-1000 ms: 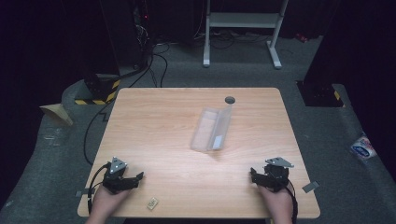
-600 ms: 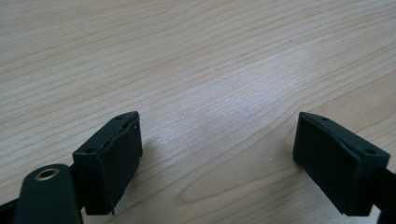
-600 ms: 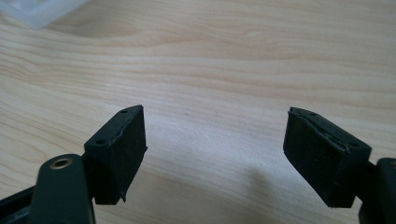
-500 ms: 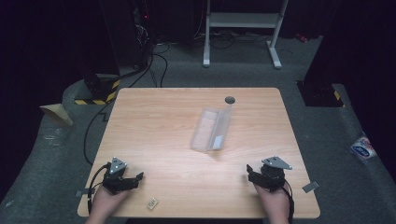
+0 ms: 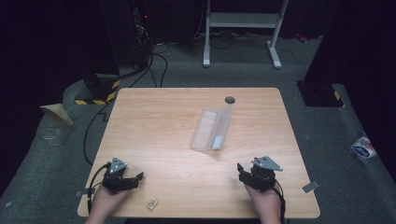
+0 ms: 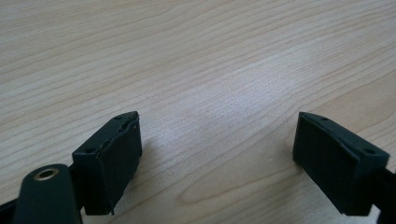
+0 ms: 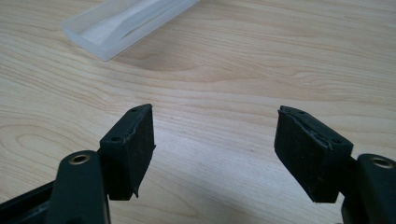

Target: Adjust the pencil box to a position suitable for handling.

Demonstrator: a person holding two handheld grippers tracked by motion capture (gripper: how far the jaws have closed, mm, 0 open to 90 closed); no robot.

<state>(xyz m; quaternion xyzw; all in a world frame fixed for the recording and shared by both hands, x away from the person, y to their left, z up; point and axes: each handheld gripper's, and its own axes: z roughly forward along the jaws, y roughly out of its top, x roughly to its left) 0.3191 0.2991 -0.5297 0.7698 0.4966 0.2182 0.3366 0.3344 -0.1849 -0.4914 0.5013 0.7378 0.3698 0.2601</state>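
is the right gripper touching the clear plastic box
Apart. The right gripper view shows bare table between the right gripper and the clear plastic box.

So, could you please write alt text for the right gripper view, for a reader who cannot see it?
The right gripper hovers with its two black jaws apart and nothing between them, over a light wooden table. A clear plastic box lies open on the table beyond them, at the upper left.

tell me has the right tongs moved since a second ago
Yes. The right tongs have edged left and slightly up the high view, toward the clear box, which lies where it was. Their jaws have just been closing on nothing.
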